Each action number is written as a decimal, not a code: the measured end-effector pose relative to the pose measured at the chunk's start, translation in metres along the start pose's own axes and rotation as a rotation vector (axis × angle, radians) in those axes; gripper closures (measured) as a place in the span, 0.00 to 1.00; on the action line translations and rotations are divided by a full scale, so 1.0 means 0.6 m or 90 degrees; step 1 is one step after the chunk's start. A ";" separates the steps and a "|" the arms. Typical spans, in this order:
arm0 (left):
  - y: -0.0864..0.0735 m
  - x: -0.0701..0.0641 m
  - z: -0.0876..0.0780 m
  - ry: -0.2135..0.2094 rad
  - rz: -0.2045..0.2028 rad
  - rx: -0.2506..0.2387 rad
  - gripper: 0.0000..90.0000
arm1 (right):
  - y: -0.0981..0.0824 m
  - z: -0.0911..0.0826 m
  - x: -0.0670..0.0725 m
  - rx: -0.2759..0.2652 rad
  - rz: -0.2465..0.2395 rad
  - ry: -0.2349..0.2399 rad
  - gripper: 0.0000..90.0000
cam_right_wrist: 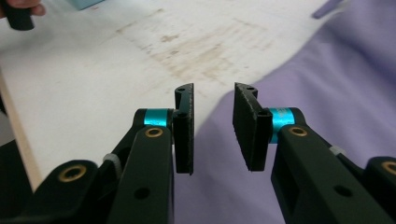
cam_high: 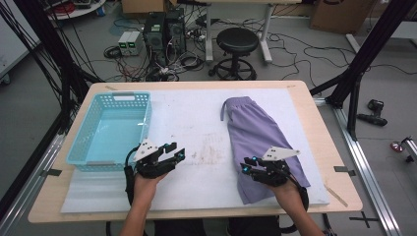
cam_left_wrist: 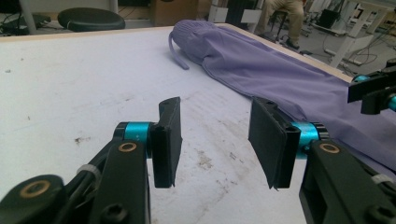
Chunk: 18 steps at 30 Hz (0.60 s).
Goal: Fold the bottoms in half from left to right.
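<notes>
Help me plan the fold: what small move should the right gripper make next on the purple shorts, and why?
Probably lower the right gripper onto the near edge of the purple shorts and close. Its jaws stand open just above that cloth edge with nothing between them, and the shorts lie flat on the white mat. The left gripper is open over bare mat.

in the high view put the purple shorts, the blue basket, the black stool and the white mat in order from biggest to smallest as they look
1. white mat, by far the largest.
2. and 3. blue basket and purple shorts: they look about alike, so no ranking.
4. black stool, the smallest, though it stands farther from the camera, which shrinks it.
</notes>
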<state>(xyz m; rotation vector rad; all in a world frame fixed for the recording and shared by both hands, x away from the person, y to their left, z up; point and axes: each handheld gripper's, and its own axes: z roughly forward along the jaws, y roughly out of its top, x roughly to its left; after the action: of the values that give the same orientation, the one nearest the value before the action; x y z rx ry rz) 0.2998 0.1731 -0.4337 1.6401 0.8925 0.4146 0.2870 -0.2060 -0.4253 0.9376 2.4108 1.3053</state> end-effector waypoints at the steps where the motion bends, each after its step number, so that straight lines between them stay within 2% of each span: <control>1: 0.000 0.000 0.000 0.001 -0.003 0.000 0.60 | 0.001 0.005 0.005 0.009 0.001 0.006 0.72; 3: -0.001 0.000 -0.001 0.002 -0.004 0.003 0.61 | 0.000 0.017 0.014 0.035 -0.012 -0.002 0.70; 5: -0.002 -0.002 0.000 0.001 -0.006 0.004 0.61 | -0.002 0.030 0.017 0.067 -0.025 -0.035 0.73; 7: -0.002 -0.003 0.001 0.001 -0.005 0.003 0.61 | -0.004 0.036 0.015 0.082 -0.024 -0.060 0.83; 9: -0.002 -0.003 0.003 -0.002 -0.005 0.000 0.62 | -0.004 0.036 0.011 0.085 -0.015 -0.056 0.98; 10: -0.001 -0.003 0.003 -0.004 -0.006 0.000 0.62 | -0.005 0.034 0.008 0.082 -0.010 -0.050 0.99; 13: 0.002 0.001 0.005 -0.010 -0.014 -0.004 0.65 | -0.005 0.024 -0.004 0.051 0.033 -0.022 1.00; 18: 0.008 0.005 0.010 -0.014 -0.024 0.000 0.68 | -0.008 0.006 -0.032 0.023 0.071 -0.047 1.00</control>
<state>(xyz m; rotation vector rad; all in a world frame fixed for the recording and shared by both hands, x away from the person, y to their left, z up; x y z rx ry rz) 0.3077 0.1708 -0.4312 1.6221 0.9060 0.3690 0.3015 -0.2178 -0.4329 1.1238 2.3631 1.2446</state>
